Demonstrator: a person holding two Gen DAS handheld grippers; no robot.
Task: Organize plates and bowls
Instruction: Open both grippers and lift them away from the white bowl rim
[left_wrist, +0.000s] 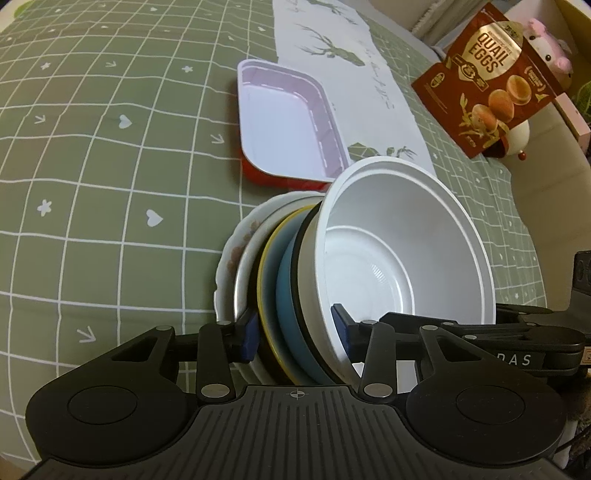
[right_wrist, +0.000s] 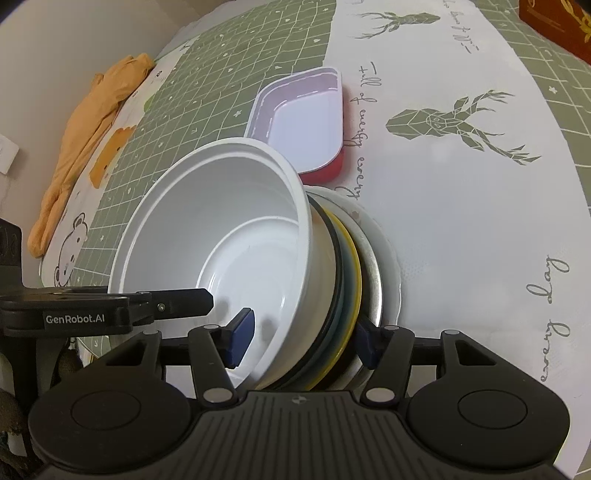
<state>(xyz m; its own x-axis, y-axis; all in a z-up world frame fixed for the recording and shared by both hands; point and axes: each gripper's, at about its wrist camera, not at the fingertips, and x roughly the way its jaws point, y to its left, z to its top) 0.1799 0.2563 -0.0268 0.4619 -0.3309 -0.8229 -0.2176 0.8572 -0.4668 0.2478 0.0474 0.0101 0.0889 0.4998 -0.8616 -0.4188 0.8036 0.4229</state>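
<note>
1. A nested stack (left_wrist: 291, 280) of plates with a white bowl (left_wrist: 399, 251) on top sits tilted on the green checked counter (left_wrist: 92, 166), beside a pink tray (left_wrist: 284, 125).
2. Left gripper (left_wrist: 295, 332): jaws pinch the stack's rim, one pad inside the bowl.
3. Right gripper (right_wrist: 301, 338): jaws straddle the opposite rim; contact is unclear.
4. Likely step: lifting the whole stack. Next move calls for a firm, level two-handed lift.
</note>
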